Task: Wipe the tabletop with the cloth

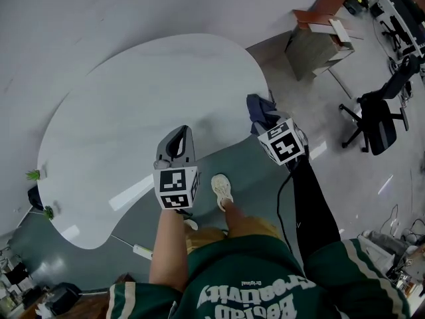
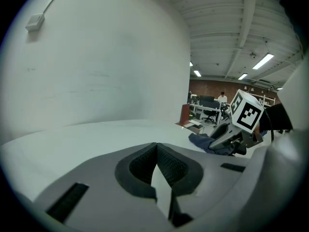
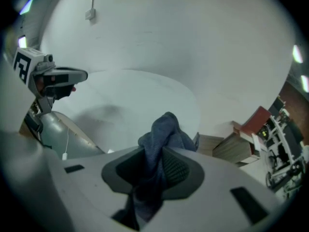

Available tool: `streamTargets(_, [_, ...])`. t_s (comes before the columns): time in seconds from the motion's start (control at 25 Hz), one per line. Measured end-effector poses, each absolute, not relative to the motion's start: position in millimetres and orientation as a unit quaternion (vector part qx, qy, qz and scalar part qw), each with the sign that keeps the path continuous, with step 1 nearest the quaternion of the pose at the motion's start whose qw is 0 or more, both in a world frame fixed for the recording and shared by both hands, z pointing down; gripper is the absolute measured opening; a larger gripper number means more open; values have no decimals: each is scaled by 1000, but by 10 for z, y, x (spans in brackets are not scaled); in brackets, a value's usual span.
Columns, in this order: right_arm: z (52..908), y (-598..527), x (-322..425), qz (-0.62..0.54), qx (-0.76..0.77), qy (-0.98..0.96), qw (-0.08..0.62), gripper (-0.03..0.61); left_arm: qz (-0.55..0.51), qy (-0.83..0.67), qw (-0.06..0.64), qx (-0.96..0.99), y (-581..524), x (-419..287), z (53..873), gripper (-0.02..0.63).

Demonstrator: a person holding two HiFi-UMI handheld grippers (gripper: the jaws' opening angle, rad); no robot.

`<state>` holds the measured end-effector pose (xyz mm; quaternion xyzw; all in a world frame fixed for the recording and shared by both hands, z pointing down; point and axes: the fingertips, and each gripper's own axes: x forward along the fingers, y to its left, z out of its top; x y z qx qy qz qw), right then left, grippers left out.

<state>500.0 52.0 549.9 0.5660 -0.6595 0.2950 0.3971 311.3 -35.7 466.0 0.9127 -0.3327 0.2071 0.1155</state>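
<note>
The white curved tabletop (image 1: 139, 92) fills the left of the head view. A dark blue cloth (image 1: 259, 106) hangs bunched over the table's right edge, with my right gripper (image 1: 267, 122) shut on it. In the right gripper view the cloth (image 3: 164, 129) rises in a fold from between the closed jaws of that gripper (image 3: 157, 151). My left gripper (image 1: 179, 135) hovers over the table's near edge, shut, with nothing in it. In the left gripper view its jaws (image 2: 157, 148) meet over the table (image 2: 96, 134), and the cloth (image 2: 200, 140) shows to the right.
Two small green plants (image 1: 33, 175) sit at the table's left edge. A wooden cabinet (image 1: 319, 38) and a black office chair (image 1: 378, 115) stand on the floor to the right. The person's shoe (image 1: 222, 190) is just below the table edge.
</note>
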Motion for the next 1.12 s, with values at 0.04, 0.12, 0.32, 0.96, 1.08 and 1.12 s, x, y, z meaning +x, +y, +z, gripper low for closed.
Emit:
streamTargets(0.04, [5580,556,4975,302,555,-661,404,109,208,-334,115,912,-345,3111,4681,0])
streamTargets(0.12, [5628,585,4945,301,552,-663,407,106,210,-338,114,911,-319,3066,4707,0])
streamTargets(0.32, [5615,566,4851,303,542,-668,410,104,212,-355,118,903,-295,2846,4730,0])
streamTargets(0.96, [5635,285,3310,281,461,-735,410,104,211,-441,128,863,-195,1470,4686,0])
streamTargets(1.08, [5643,270,2964,277,447,-742,416,104,210,-455,129,856,-165,1120,4643,0])
streamTargets(1.12, [5646,266,2856,276,444,-743,419,104,209,-458,129,854,-153,1005,4626,0])
